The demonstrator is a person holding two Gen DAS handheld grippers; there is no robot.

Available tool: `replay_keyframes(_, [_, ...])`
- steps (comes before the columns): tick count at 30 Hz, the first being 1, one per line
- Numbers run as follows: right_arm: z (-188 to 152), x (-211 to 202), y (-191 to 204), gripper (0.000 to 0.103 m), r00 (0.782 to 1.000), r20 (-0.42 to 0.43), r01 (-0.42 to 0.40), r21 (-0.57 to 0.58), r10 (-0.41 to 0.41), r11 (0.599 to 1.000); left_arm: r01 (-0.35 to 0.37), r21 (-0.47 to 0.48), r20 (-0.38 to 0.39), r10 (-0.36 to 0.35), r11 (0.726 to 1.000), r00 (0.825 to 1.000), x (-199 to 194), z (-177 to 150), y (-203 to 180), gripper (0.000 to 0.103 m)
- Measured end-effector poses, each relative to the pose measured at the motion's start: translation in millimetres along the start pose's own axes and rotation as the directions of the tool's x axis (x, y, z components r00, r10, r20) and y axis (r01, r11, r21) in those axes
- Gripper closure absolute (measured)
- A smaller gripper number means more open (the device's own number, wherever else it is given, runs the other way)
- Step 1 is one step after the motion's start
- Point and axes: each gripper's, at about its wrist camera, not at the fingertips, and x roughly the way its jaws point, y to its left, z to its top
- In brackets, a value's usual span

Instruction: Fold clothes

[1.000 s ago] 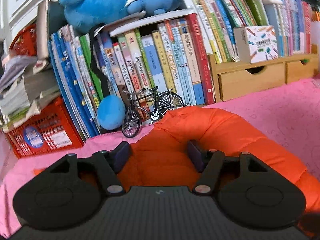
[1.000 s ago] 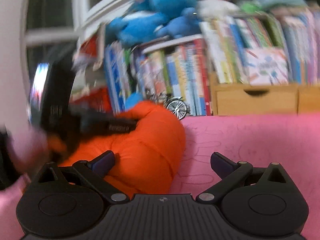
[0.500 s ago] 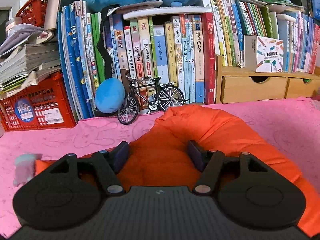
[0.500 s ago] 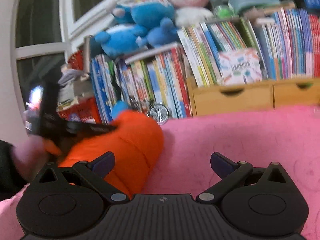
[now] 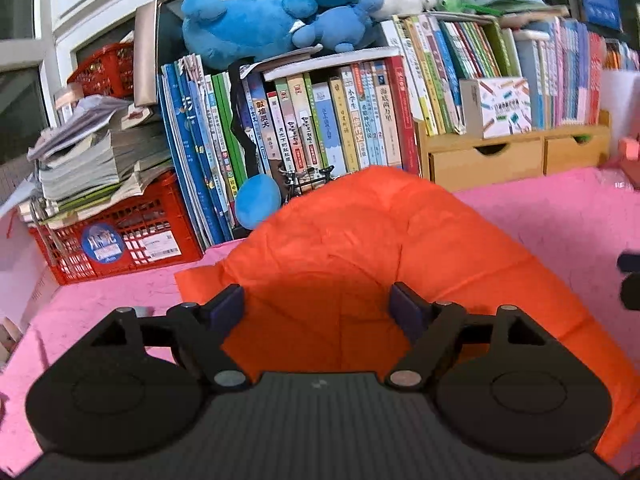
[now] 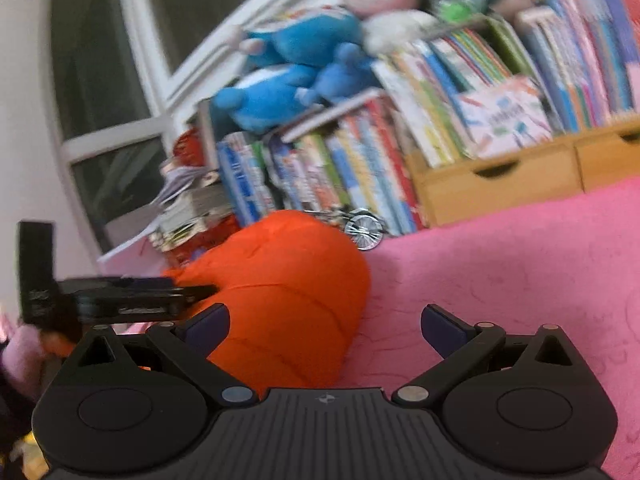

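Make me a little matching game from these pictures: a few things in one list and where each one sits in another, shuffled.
Things:
1. puffy orange quilted garment
2. blue plush toy
3. small metal model bicycle
4. red plastic crate

Places:
A. on top of the row of books
B. under a stack of papers
C. between the open left gripper's fingers
D. on the pink cloth, before the books

Pairs: 1-C, 2-A, 3-D, 4-B

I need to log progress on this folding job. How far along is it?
Done: the orange garment looks doubled over into a puffy bundle on the pink cloth. In hand: nothing; the left claw is open over it, and the right claw is open beside it. Left: flattening the bulging fold and any further folds.
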Motion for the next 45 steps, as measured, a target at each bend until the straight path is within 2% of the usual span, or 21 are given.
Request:
replay_keyframes(3, [-4, -9, 23, 0.0, 1.0, -0.018, 0.01, -0.133, -0.013, 0.991, -0.004, 0.021, 0.002, 0.004, 1.0, 1.0, -1, -1, -3, 0.023])
replay_keyframes(5, [-11, -14, 41, 0.0, 0.999, -0.034, 0.03, -0.258, -0.04, 0.966, 0.002, 0.014, 0.002, -0.002, 1.0, 1.0, -2, -1, -2, 0.023])
replay_keyframes(8, [-30, -22, 70, 0.0, 0.996, -0.047, 0.044, -0.466, -0.074, 0.884, 0.013, 0.003, 0.001, -0.013, 1.0, 1.0, -3, -4, 1, 0.023])
replay_keyframes(11, [-50, -25, 95, 0.0, 0.994, -0.036, 0.057, -0.644, -0.104, 0.763, 0.019, -0.005, -0.003, -0.019, 1.0, 1.0, -5, -6, 2, 0.023])
replay_keyframes(16, [-70, -4, 121, 0.0, 0.982, -0.022, 0.107, -0.754, -0.188, 0.648, 0.029, -0.005, 0.0, -0.029, 1.0, 1.0, -11, -8, 3, 0.023])
replay_keyframes(17, [-69, -1, 120, 0.001, 0.978, -0.013, 0.131, -0.744, -0.21, 0.656, 0.034, -0.002, 0.002, -0.034, 0.999, 0.999, -13, -8, 3, 0.023])
replay_keyframes(19, [-66, 4, 116, 0.015, 0.971, -0.011, 0.161, -0.71, -0.24, 0.685, 0.052, 0.017, 0.017, -0.052, 0.999, 0.998, -21, -11, 6, 0.023])
replay_keyframes(20, [-61, 5, 110, 0.034, 0.97, -0.034, 0.155, -0.673, -0.239, 0.723, 0.057, 0.027, 0.028, -0.057, 0.998, 0.998, -25, -13, 7, 0.022])
replay_keyframes(21, [-57, 6, 105, 0.045, 0.971, -0.063, 0.143, -0.627, -0.233, 0.766, 0.061, 0.036, 0.044, -0.062, 0.998, 0.997, -31, -16, 9, 0.022])
replay_keyframes(22, [-55, 7, 100, 0.046, 0.971, -0.087, 0.132, -0.589, -0.224, 0.797, 0.066, 0.044, 0.06, -0.068, 0.997, 0.996, -37, -20, 11, 0.022])
replay_keyframes(25, [-54, 7, 97, 0.048, 0.971, -0.1, 0.122, -0.569, -0.216, 0.813, 0.104, 0.091, 0.128, -0.115, 0.99, 0.985, -57, -35, 14, 0.022])
replay_keyframes(28, [-54, 6, 95, 0.053, 0.972, -0.112, 0.112, -0.557, -0.208, 0.823, 0.153, 0.226, 0.196, -0.199, 0.962, 0.96, -82, -53, 6, 0.021])
replay_keyframes(30, [-52, 7, 94, 0.055, 0.972, -0.117, 0.106, -0.55, -0.202, 0.828, 0.179, 0.353, 0.215, -0.265, 0.918, 0.94, -96, -63, -6, 0.013])
replay_keyframes(32, [-50, 7, 92, 0.055, 0.973, -0.122, 0.101, -0.537, -0.196, 0.837, 0.189, 0.476, 0.201, -0.315, 0.859, 0.928, -103, -70, -21, 0.011])
replay_keyframes(35, [-47, 6, 88, 0.055, 0.973, -0.132, 0.097, -0.509, -0.188, 0.855, 0.136, 0.612, 0.197, -0.316, 0.779, 0.928, -99, -77, -53, 0.011])
replay_keyframes(36, [-46, 6, 87, 0.056, 0.973, -0.136, 0.097, -0.498, -0.187, 0.862, 0.114, 0.634, 0.206, -0.309, 0.765, 0.929, -94, -78, -62, 0.016])
replay_keyframes(37, [-45, 6, 86, 0.057, 0.972, -0.14, 0.097, -0.486, -0.186, 0.868, 0.104, 0.643, 0.206, -0.302, 0.759, 0.931, -88, -78, -68, 0.021])
replay_keyframes(38, [-44, 7, 83, 0.058, 0.97, -0.149, 0.102, -0.468, -0.192, 0.878, 0.102, 0.646, 0.2, -0.296, 0.757, 0.934, -81, -77, -72, 0.032])
replay_keyframes(39, [-43, 7, 81, 0.059, 0.967, -0.159, 0.107, -0.449, -0.197, 0.887, 0.111, 0.64, 0.181, -0.289, 0.761, 0.94, -73, -74, -76, 0.038])
replay_keyframes(41, [-42, 9, 75, 0.06, 0.963, -0.176, 0.114, -0.411, -0.202, 0.905, 0.137, 0.617, 0.144, -0.283, 0.775, 0.948, -64, -71, -76, 0.043])
replay_keyframes(45, [-38, 11, 62, 0.061, 0.958, -0.207, 0.121, -0.333, -0.198, 0.935, 0.132, 0.6, 0.087, -0.229, 0.789, 0.97, -61, -78, -64, 0.054])
